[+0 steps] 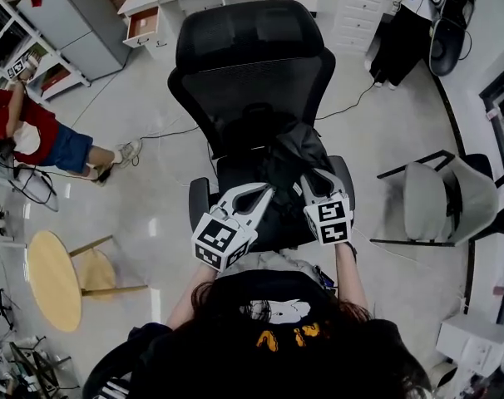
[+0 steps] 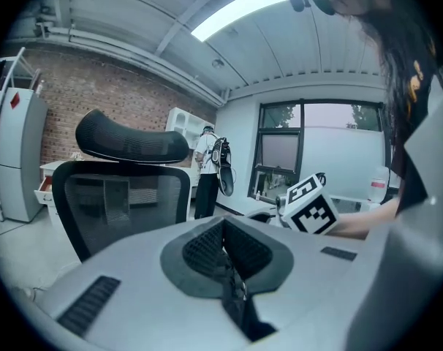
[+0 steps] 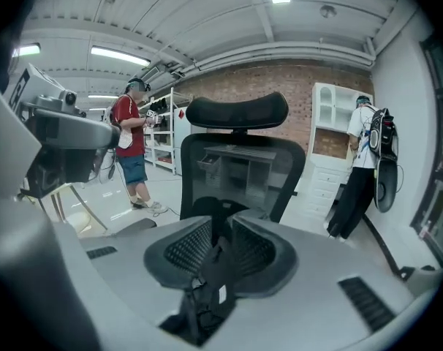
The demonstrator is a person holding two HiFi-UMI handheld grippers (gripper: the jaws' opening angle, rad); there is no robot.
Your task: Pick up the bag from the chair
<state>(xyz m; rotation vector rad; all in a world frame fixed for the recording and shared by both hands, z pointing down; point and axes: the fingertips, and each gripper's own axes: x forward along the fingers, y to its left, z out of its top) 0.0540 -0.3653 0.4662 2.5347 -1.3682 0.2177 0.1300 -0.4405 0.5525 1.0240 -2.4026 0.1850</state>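
Note:
A black bag (image 1: 292, 155) lies crumpled on the seat of a black mesh office chair (image 1: 252, 65), against its backrest. Both grippers meet over the front of the seat. My left gripper (image 1: 263, 196) is shut on a thin black strap (image 2: 229, 269) of the bag, which runs down between its pads (image 2: 201, 246). My right gripper (image 1: 308, 183) is shut on a fold of the bag's black fabric (image 3: 210, 280) that carries a small white label. In the left gripper view the right gripper's marker cube (image 2: 309, 207) shows close by, on the right.
A person in a red shirt (image 1: 32, 131) stands at the left near shelves. A round wooden table (image 1: 54, 279) is at lower left, a grey chair (image 1: 439, 199) at right, white drawers (image 1: 362, 7) behind. A cable (image 1: 165, 131) crosses the floor. Another person (image 3: 364, 159) stands by the cabinets.

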